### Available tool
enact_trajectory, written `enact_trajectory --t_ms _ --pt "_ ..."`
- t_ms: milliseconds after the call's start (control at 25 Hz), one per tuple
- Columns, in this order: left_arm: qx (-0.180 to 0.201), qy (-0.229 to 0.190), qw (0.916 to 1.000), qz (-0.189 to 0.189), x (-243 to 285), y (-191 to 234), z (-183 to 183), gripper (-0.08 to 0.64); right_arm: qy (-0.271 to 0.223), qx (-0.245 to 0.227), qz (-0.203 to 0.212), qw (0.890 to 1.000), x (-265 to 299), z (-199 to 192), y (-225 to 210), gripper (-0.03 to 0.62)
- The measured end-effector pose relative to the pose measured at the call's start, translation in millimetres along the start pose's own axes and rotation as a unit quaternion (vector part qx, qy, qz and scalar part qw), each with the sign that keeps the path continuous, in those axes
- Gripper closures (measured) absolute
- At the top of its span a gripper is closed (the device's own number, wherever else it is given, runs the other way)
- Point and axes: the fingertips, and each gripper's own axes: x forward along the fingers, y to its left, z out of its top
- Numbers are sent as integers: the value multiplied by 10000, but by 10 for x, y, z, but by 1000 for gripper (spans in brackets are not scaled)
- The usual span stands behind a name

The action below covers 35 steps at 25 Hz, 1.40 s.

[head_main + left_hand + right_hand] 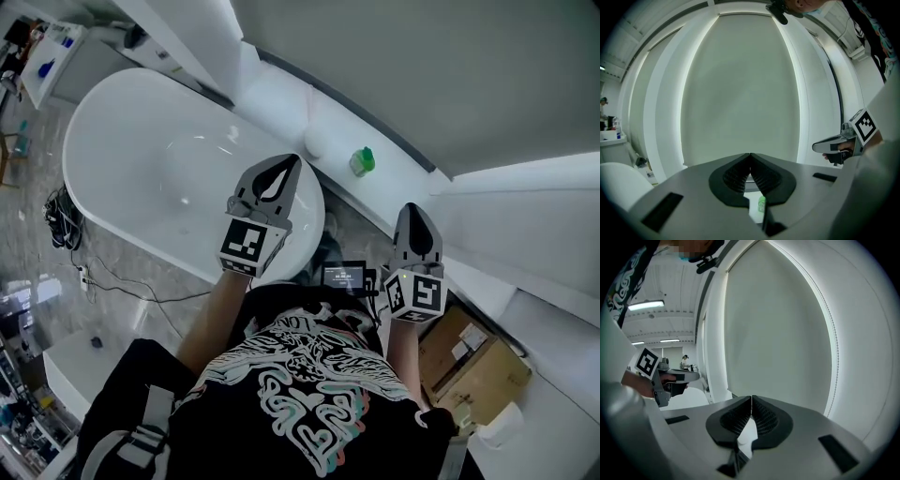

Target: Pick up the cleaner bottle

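Observation:
The cleaner bottle (362,161) is small and green and stands upright on a white ledge (281,98) against the wall, beyond the tub. My left gripper (292,159) hovers over the tub's near end, left of the bottle and short of it, with its jaws shut and empty. In the left gripper view the bottle (761,204) shows low down through the gap under the shut left gripper (750,156). My right gripper (413,208) hangs to the right of the bottle and nearer to me. The right gripper (751,398) is shut with nothing in it.
A white bathtub (141,150) fills the left. Black cables (61,220) lie on the floor beside it. A cardboard box (469,361) sits at the lower right. A small screen device (343,276) is by the person's chest. A white round object (313,145) rests on the ledge.

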Motion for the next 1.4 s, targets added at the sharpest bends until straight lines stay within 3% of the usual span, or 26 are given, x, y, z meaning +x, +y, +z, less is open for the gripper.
enact_trajectory --t_ms 600,1400 --pt "-142 380 9991 -113 536 56 -638 545 459 -21 -77 9989 449 -626 -282 565" --pt "-379 954 9946 -135 1016 100 -1894 545 922 -174 -43 9956 1106 -1669 -476 565"
